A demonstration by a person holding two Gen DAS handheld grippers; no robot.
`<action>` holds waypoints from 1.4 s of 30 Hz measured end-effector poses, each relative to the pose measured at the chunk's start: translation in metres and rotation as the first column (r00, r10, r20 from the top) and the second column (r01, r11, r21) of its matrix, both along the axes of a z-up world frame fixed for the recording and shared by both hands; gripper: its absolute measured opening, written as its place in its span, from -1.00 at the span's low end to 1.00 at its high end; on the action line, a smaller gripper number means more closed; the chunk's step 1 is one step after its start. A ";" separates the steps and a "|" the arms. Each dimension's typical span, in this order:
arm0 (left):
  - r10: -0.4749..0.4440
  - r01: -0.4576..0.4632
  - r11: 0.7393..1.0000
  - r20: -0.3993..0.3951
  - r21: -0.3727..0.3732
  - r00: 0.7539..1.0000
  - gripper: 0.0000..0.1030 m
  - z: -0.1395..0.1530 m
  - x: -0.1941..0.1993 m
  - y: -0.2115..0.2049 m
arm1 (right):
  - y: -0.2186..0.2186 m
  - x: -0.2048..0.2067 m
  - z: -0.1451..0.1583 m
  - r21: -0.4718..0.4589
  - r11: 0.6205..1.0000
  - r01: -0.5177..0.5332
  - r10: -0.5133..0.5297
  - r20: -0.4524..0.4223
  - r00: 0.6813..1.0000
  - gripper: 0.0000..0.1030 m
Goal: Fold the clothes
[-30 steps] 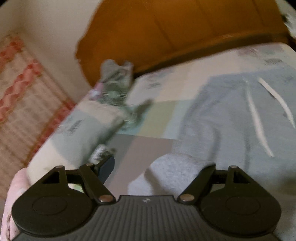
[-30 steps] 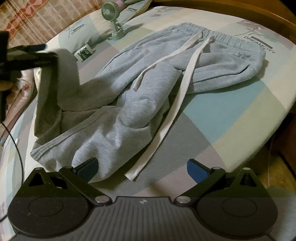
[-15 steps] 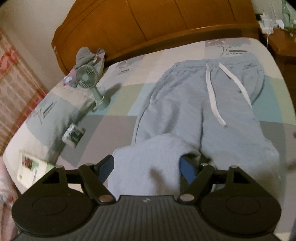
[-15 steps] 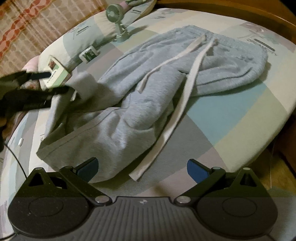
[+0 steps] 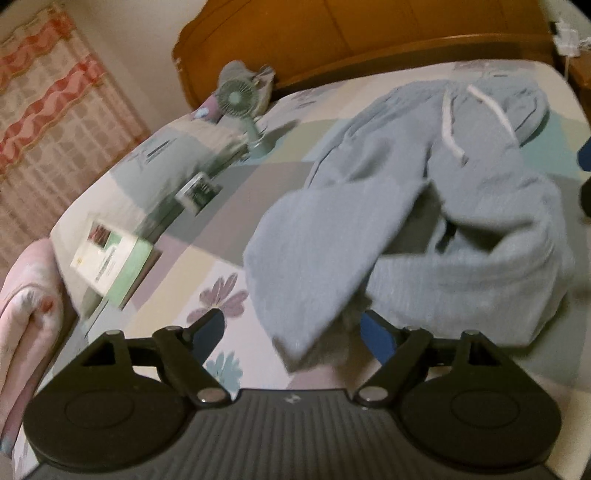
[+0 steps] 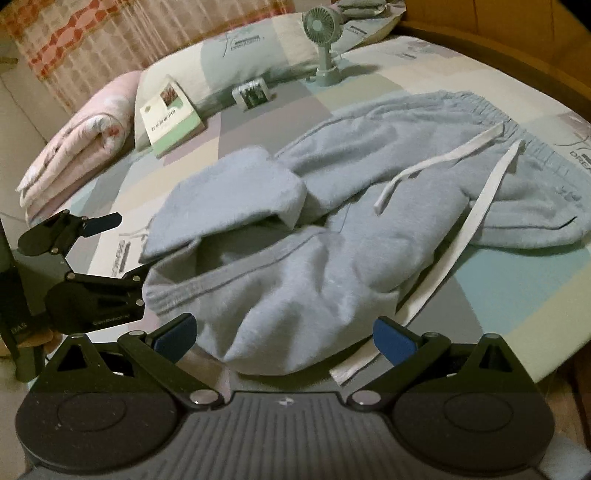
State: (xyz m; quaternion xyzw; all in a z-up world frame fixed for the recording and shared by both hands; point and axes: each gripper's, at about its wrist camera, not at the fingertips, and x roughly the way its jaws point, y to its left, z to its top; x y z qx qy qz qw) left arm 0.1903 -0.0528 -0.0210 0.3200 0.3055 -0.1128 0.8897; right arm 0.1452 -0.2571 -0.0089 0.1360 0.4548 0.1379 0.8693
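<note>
The grey sweatpants (image 6: 369,206) lie across the middle of the bed (image 6: 517,280), waistband toward the wooden headboard (image 5: 369,33), and the folding looks barely begun. One leg (image 6: 240,192) has been flipped up and over toward the waist, but it has landed crooked, its cuff end lapped loosely over the thigh; the other leg (image 6: 295,295) is bunched in a soft heap near the bed's edge. As I judge it, both legs need straightening, laying one on the other, then folding up in halves.

The cloth is thick, fleecy jersey, limp and slow to hold a crease, with a gathered elastic waist and two flat white drawstrings (image 6: 480,206) trailing down the front (one runs nearly to the edge).

The left tongs (image 5: 295,332) are opening, the leg's cuff lying between the blue pads without being pinched. The right tongs (image 6: 284,339) stand wide, holding nothing, above the bunched leg.

Beyond, on the patchwork sheet: a small green fan (image 6: 321,33), a paperback book (image 6: 171,118), a little packet (image 6: 253,94), a pillow (image 6: 236,55) and a rolled pink quilt (image 6: 81,140).
</note>
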 end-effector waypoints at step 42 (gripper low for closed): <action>0.280 -0.290 0.955 0.131 0.067 0.951 -0.84 0.014 0.090 0.108 | 0.004 -0.006 -0.008 -0.001 0.999 0.055 -0.055 -0.048 0.997 1.00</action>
